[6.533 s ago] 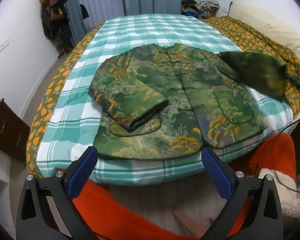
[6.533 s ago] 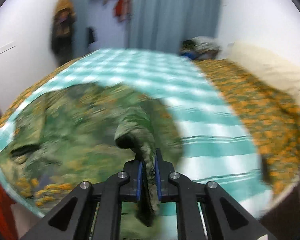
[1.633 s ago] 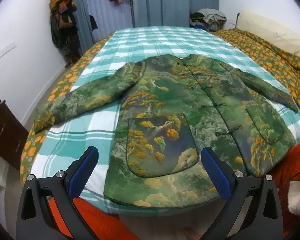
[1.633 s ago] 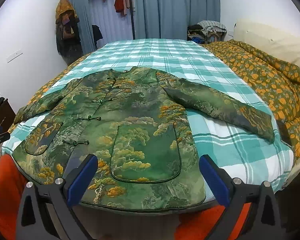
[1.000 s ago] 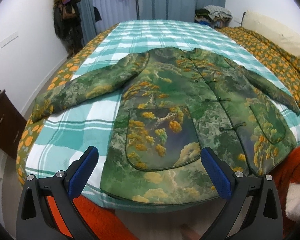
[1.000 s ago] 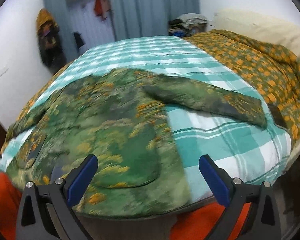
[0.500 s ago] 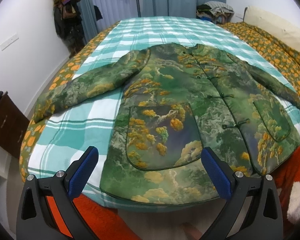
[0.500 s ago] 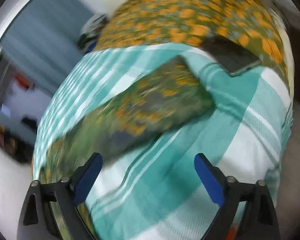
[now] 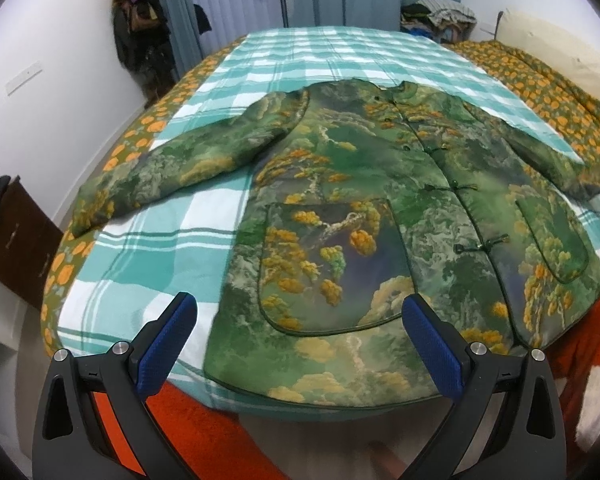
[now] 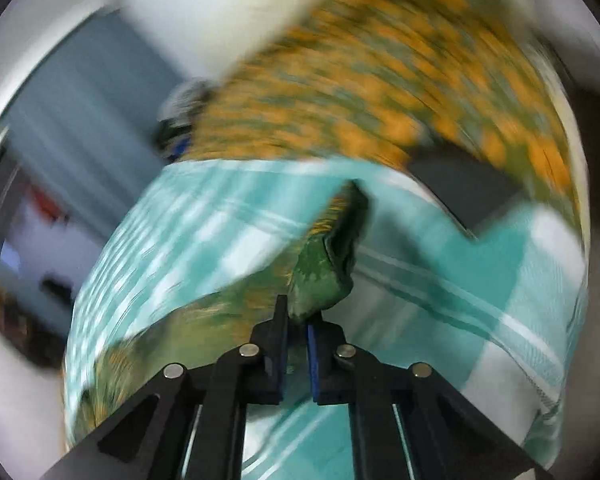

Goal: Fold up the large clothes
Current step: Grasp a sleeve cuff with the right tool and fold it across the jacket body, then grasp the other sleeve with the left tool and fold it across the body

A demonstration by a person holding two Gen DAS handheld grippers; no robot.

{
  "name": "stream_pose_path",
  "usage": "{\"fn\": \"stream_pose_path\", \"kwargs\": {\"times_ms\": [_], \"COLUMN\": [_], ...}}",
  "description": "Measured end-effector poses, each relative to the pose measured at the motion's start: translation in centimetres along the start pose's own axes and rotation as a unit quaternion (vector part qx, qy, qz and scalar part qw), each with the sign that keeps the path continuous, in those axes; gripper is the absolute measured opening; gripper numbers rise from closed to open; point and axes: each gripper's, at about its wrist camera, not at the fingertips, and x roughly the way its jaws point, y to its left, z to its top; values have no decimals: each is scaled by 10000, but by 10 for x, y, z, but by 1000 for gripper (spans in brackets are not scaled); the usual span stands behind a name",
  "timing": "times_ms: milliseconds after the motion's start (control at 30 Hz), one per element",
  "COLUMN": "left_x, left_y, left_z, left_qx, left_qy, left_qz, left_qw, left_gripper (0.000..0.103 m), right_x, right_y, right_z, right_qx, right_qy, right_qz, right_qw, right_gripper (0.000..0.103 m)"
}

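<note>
So the green printed jacket (image 9: 364,216) lies face up, buttoned, spread flat on the checked bedspread (image 9: 172,248), hem toward the near edge of the bed. Both sleeves are out to the sides, which is prob how you'd want it before folding: body flat, arms free to bring in one at a time.

Right gripper (image 10: 296,344) has its jaws clamped on the cuff end of the right sleeve (image 10: 320,276), fabric bunched up betw the blue pads. Right wrist view is heavily blurred, so not much else is readable there, except a dark flat thing (image 10: 460,188) on the bed beyond the cuff, near the orange-flowered quilt (image 10: 380,92); can't tell what it is. Grabbing at the cuff makes sense, I'd say, since it gives the longest lever to swing the whole sleeve across the chest.

Left gripper (image 9: 300,340) hangs over the near edge of the bed w/ jaws wide apart, nothing betw them, aimed at the hem and lower pocket (image 9: 328,264). Looks like it's parked, waiting its turn for the left sleeve (image 9: 172,168)

Step in hand, by my read: first sleeve fold just starting, rest of the fold not done yet
</note>
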Motion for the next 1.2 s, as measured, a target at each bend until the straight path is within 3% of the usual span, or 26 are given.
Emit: {"fn": "stream_pose_path", "kwargs": {"times_ms": [133,267,367,433,533,633,733,767,867,1000,1100,1167,1200], "left_x": [1,-2,-3,-4,-4,-3,-2,-1,8,41,77,111,125], "left_y": [-9,-15,-14,-11,-6,-8,-17,-23,-44,-91,-132,-160,-170], "left_z": [0,-2,-4,-6,-8,-5,3,9,28,60,77,85,87], "left_qx": [32,118,130,88,6,-35,20,43,5,-83,-69,-117,-154], "left_qy": [9,-32,-20,24,63,94,93,99,222,672,1016,1407,1561], "left_qz": [-108,-178,-169,-193,-279,-558,-983,-1188,-1957,-3030,-3244,-3268,-3195], "left_qw": [9999,9998,9998,9998,9996,9984,9951,9929,9804,9506,9404,9345,9345], "left_gripper": [102,102,102,102,102,102,102,102,102,102,100,93,85], "right_x": [-47,-84,-83,-72,-58,-41,-35,-41,-76,-107,-112,-107,-105], "right_y": [95,186,228,249,264,265,255,250,236,205,189,184,182], "right_z": [-20,-80,-130,-170,-220,-259,-275,-273,-264,-250,-249,-248,-246], "right_qx": [-1497,-2597,-3030,-3366,-3576,-3844,-3972,-3950,-3898,-3721,-3503,-3366,-3290], "right_qy": [-191,-31,302,521,902,1413,1958,2021,1794,1361,1357,1463,1474], "right_qz": [663,1510,1879,1943,1962,1786,1692,1795,1962,1945,1879,1828,1840], "right_qw": [9863,9538,9338,9199,9086,8946,8805,8780,8817,8973,9075,9121,9144], "right_gripper": [7,7,7,7,7,15,35,48,58,62,62,62,62]}}
